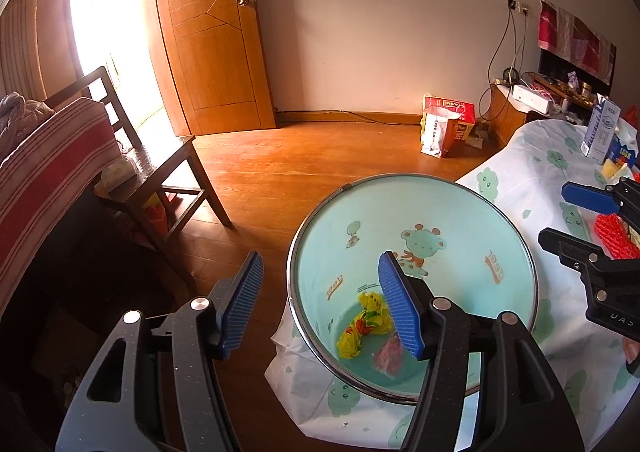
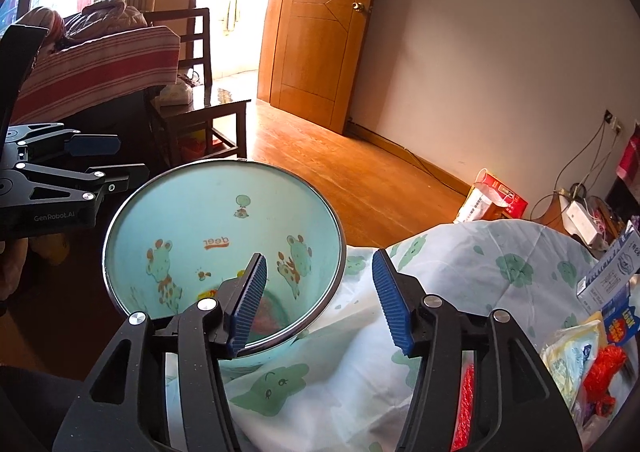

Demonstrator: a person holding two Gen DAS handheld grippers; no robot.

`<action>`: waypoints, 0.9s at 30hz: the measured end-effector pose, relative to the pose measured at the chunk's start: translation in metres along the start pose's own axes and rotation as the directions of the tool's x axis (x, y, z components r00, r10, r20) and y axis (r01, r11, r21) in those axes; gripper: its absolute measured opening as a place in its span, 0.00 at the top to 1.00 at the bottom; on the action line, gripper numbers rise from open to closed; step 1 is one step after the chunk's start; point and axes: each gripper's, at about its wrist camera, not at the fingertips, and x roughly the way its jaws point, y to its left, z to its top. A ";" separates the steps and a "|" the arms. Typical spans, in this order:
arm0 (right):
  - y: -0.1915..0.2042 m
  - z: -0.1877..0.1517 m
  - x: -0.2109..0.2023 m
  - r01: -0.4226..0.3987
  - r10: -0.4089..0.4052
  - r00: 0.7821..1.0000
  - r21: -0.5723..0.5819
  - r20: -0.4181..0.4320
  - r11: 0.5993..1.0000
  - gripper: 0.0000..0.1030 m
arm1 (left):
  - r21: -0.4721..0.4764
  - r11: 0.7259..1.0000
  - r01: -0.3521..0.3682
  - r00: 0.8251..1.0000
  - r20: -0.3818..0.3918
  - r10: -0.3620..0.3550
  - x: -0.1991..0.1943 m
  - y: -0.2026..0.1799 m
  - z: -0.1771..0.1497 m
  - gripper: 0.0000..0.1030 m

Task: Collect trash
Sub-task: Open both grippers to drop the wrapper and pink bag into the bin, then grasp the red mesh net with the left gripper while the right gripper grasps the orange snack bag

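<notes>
We see the table (image 2: 460,252) in its patterned cloth, with the pale blue bin (image 1: 412,236) at its edge. Our left tongs (image 1: 320,300) and right tongs (image 2: 320,304) hang apart and empty above it. Below them, a yellow wrapper (image 1: 366,322) and a pink scrap (image 1: 388,356) lie on its bottom.

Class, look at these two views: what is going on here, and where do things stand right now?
A person holding a gripper in each hand is collecting trash into a light blue bin beside a cloth-covered table. Both the left gripper and the right gripper stand open over the bin's rim with nothing between their pads. A yellow wrapper and a pink scrap already lie at the bottom. More litter, including red netting and a plastic packet, waits on the table.
</notes>
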 end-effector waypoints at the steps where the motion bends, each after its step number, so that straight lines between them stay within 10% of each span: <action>1: -0.001 0.000 -0.001 0.002 -0.002 1.000 0.002 0.002 1.000 0.45 | 0.001 1.000 -0.001 1.000 -0.002 0.001 0.001 0.001 0.000 0.40; 17: -0.036 -0.023 -0.073 0.131 -0.135 0.990 0.100 0.036 0.986 0.40 | 0.088 0.991 0.104 0.995 -0.003 -0.104 -0.009 -0.057 -0.004 0.26; 27: -0.127 -0.114 -0.157 0.381 -0.378 0.923 0.301 -0.071 0.874 0.36 | 0.229 0.937 0.262 0.964 -0.016 -0.266 -0.024 -0.162 -0.012 0.25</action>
